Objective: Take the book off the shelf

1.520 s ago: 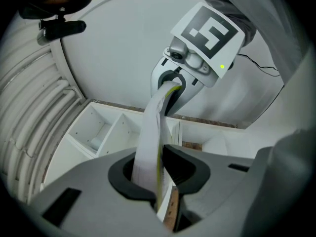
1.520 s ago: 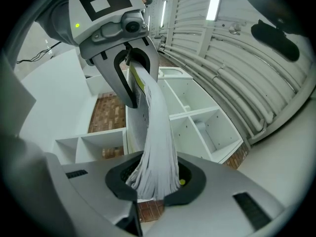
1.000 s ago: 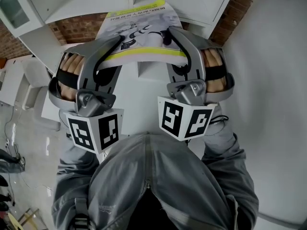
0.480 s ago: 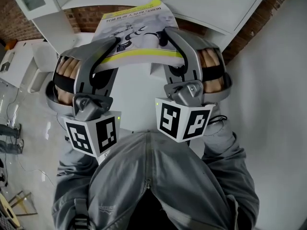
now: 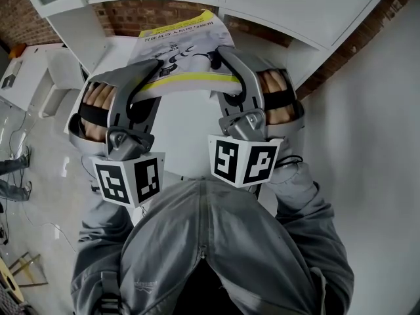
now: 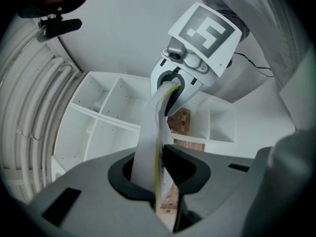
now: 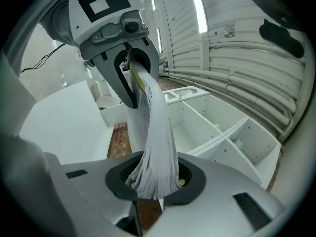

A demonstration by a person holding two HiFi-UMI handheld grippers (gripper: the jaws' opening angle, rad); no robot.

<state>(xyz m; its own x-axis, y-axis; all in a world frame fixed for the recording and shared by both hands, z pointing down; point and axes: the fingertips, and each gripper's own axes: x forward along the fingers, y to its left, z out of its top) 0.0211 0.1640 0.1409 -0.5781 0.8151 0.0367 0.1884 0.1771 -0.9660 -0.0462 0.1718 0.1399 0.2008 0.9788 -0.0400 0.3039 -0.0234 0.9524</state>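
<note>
item: book (image 5: pixel 180 44), thin, white cover crossed by a yellow band, printed face turned up. it is held out flat in front of the white shelf unit (image 5: pixel 295 5), outside its compartments, and is carried by both tongs at once. left gripper (image 5: pixel 156 65): jaws closed down onto the book's left edge. right gripper (image 5: pixel 220 56): jaws clamped on the right edge, pages fanned between them. brick wall (image 5: pixel 141 15) is seen behind the shelf unit.

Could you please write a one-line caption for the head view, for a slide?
The left gripper and right gripper each clamp one side of the yellow-striped book, held near the white shelf.
</note>
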